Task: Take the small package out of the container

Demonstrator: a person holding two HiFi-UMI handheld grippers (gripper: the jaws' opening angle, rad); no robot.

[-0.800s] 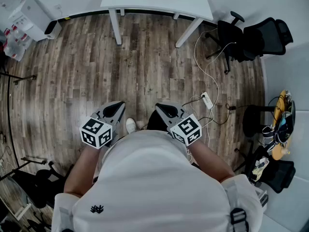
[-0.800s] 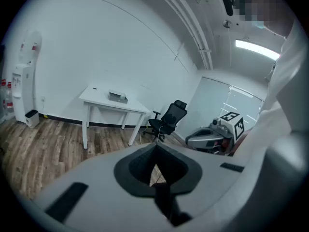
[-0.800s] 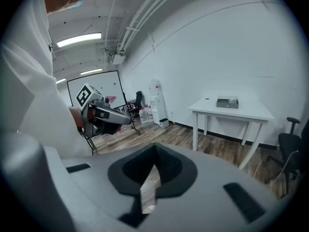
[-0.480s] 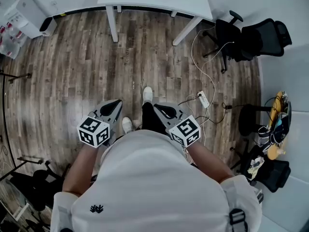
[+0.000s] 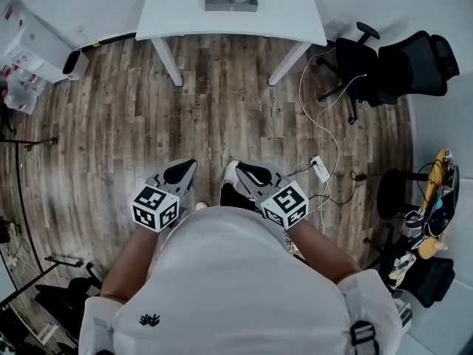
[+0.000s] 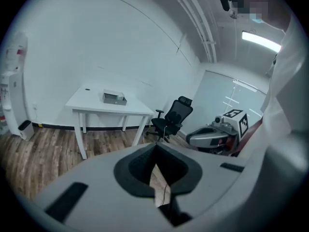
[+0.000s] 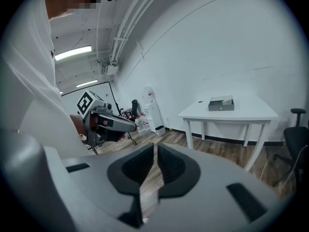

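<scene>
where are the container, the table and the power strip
container (image 5: 222,7): head view, its front wall
table (image 5: 177,13): head view, bare top left of the container
power strip (image 5: 321,169): head view, middle of its white body

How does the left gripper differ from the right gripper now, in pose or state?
In the head view the left gripper slants rightward, the right gripper leftward, so their tips converge. The left gripper's marker cube shows another pattern than the right gripper's. Both are shut, empty, and far from the table.
</scene>
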